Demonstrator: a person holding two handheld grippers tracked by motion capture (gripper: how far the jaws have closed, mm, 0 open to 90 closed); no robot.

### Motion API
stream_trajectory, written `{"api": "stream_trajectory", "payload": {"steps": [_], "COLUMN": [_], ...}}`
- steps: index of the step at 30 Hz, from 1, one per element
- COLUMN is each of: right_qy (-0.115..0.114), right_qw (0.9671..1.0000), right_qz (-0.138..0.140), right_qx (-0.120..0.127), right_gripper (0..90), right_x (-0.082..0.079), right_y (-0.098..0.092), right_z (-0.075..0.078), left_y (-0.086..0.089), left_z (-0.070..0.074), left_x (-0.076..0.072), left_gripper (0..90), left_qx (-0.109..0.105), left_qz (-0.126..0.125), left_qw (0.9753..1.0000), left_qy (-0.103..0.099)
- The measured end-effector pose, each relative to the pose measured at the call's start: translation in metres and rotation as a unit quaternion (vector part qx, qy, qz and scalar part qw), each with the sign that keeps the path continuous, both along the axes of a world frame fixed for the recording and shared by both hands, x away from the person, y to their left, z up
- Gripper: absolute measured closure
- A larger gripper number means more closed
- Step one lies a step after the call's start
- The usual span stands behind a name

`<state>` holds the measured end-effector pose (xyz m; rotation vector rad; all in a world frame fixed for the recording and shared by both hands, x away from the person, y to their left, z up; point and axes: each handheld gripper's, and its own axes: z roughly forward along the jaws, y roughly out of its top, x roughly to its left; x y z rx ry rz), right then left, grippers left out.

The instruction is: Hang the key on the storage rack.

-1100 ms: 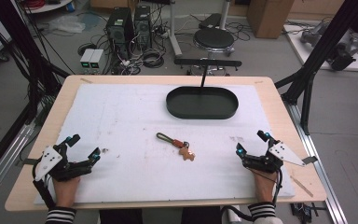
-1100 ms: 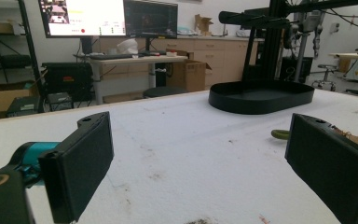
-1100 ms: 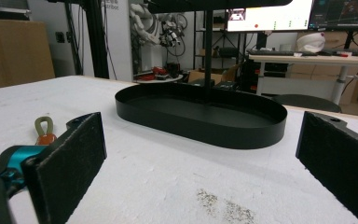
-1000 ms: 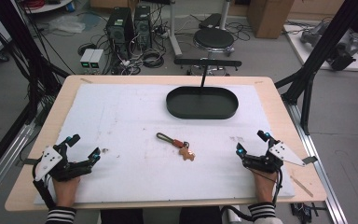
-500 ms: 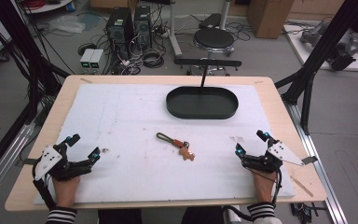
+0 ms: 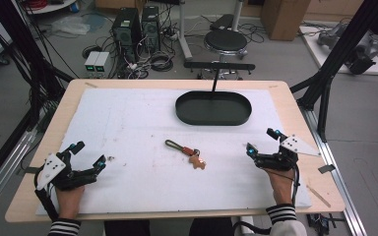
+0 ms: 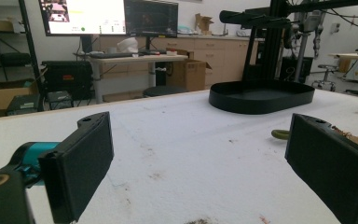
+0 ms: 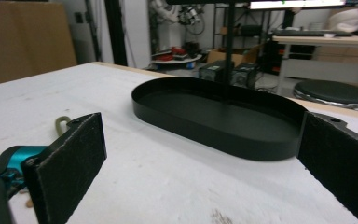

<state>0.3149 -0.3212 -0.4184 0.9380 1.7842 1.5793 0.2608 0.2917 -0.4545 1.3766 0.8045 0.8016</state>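
Right gripper [image 6: 262,146]: jaws spread wide, nothing between them; rests on the white mat [image 6: 128,128], to the right of the keychain [image 6: 186,153] and apart from it. In the right gripper view its pads frame the black tray [image 8: 219,116], and the keychain's olive loop [image 8: 61,123] shows just past the left pad.

Left gripper [image 6: 87,156]: jaws likewise wide and empty; rests on the mat to the left of the keychain, farther from it than the right gripper is. In the left gripper view the loop end [image 7: 279,134] peeks beside the right pad.

Keychain: an olive loop, a red link and a small brown tag, lying flat near the middle of the mat. Long axis runs diagonally, loop end toward the far left, tag end toward the near right. The tag end points toward the right gripper, which is judged the better placed for a pick.

Black tray: oval, empty, beyond the keychain toward the far edge and slightly right of it.

Table [image 6: 295,103]: wood rim showing around the mat.
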Motion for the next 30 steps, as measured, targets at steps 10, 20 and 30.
{"api": "stream_trajectory", "payload": {"steps": [10,20,30], "right_qy": [0.026,0.049,0.087], "right_qw": [0.9949,0.9794,0.9561], "right_qz": [0.09,0.16,0.217], "right_qx": [-0.038,-0.113,-0.176], "right_gripper": [0.5,0.5,0.5], "right_x": [0.024,0.046,0.066], "right_y": [0.022,0.059,0.102], "right_z": [0.042,0.07,0.077], "left_y": [0.0,0.0,0.0], "left_z": [0.0,0.0,0.0], "left_x": [0.0,0.0,0.001], "left_gripper": [8.2,8.2,8.2], "left_qx": [0.001,0.003,0.003], "left_qz": [-0.001,0.0,0.0], "left_qw": [1.0,1.0,1.0], "left_qy": [0.002,0.002,0.002]}}
